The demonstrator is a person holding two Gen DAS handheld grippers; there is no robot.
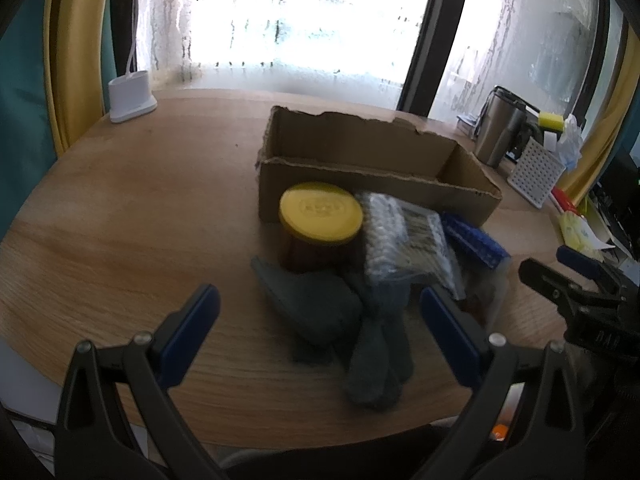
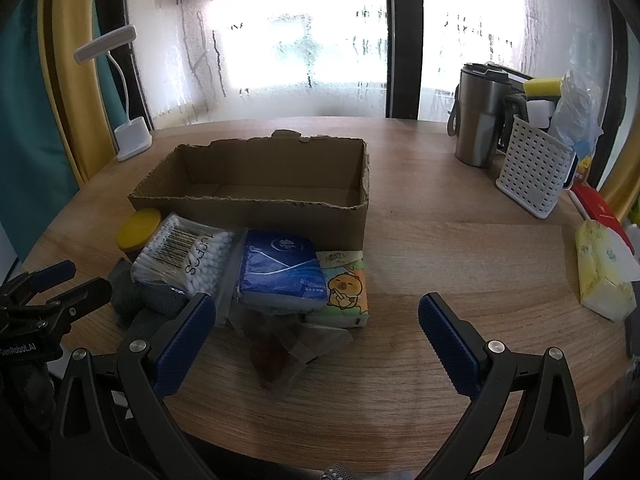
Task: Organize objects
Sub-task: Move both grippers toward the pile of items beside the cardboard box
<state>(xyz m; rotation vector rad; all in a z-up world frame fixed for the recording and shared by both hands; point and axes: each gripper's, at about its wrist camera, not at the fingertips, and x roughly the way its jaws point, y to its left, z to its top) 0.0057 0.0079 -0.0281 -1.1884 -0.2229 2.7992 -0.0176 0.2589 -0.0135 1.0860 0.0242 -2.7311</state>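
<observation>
An open cardboard box [image 2: 256, 200] stands mid-table and holds nothing that I can see; it also shows in the left wrist view [image 1: 360, 184]. In front of it lies a pile: a yellow-lidded jar [image 1: 320, 216] [image 2: 138, 230], a pack of cotton swabs [image 2: 184, 256] [image 1: 404, 236], a blue tissue pack [image 2: 280, 272], a cartoon tissue pack [image 2: 346, 284], grey gloves [image 1: 320, 308] and a clear bag [image 2: 276, 356]. My left gripper [image 1: 320, 312] is open just above the gloves. My right gripper [image 2: 316, 320] is open in front of the tissue packs.
A white desk lamp [image 2: 132, 140] stands at the back left. At the right are a steel mug [image 2: 478, 120], a white perforated basket [image 2: 532, 172], a red box [image 2: 600, 208] and a yellow tissue pack [image 2: 604, 272]. The table's front edge [image 2: 360, 456] is close.
</observation>
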